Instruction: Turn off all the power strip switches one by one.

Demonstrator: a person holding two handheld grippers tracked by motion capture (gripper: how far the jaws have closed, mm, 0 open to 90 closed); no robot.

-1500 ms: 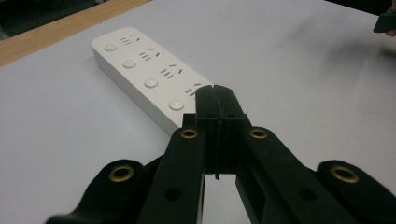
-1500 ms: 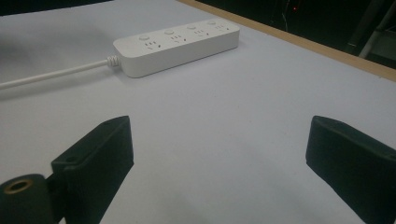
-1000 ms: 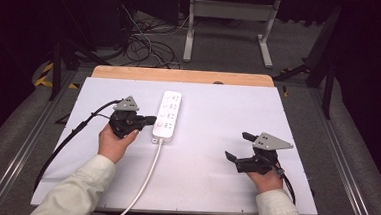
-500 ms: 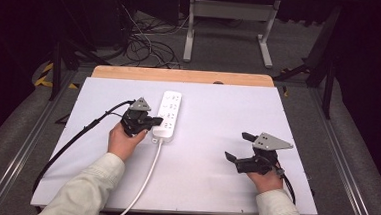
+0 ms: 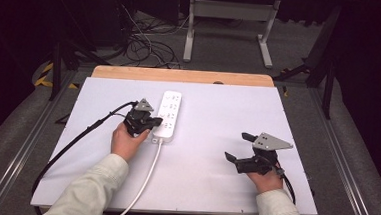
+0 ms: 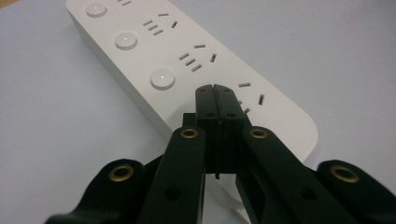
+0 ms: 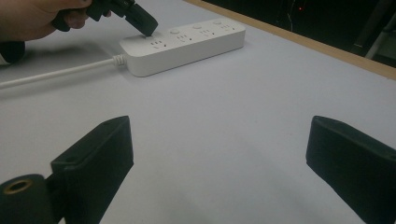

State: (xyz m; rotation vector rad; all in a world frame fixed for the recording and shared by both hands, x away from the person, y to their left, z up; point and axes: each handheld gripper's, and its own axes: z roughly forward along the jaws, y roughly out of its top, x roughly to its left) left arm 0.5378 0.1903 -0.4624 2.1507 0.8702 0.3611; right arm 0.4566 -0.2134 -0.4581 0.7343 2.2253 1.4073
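A white power strip (image 5: 167,113) with several sockets and round buttons lies on the white table top, its cord (image 5: 141,181) trailing toward the front edge. My left gripper (image 5: 152,120) is shut with nothing between its jaws; its tips hover over the strip's near end (image 6: 219,88), just past the nearest button (image 6: 162,78). From the right gripper view that same gripper (image 7: 145,25) points down onto the strip (image 7: 187,42); contact is unclear. My right gripper (image 5: 237,147) stands open at the table's right front, its pads (image 7: 93,158) wide apart over bare table.
The white sheet (image 5: 208,113) covers a wooden table whose far edge (image 5: 180,76) shows. Beyond it stand a metal stand (image 5: 228,24) and loose cables (image 5: 147,45) on the floor. Each gripper's black cable (image 5: 76,140) trails off the front.
My left gripper has moved right and down, from beside the strip to over its near end. The right gripper has stayed put.
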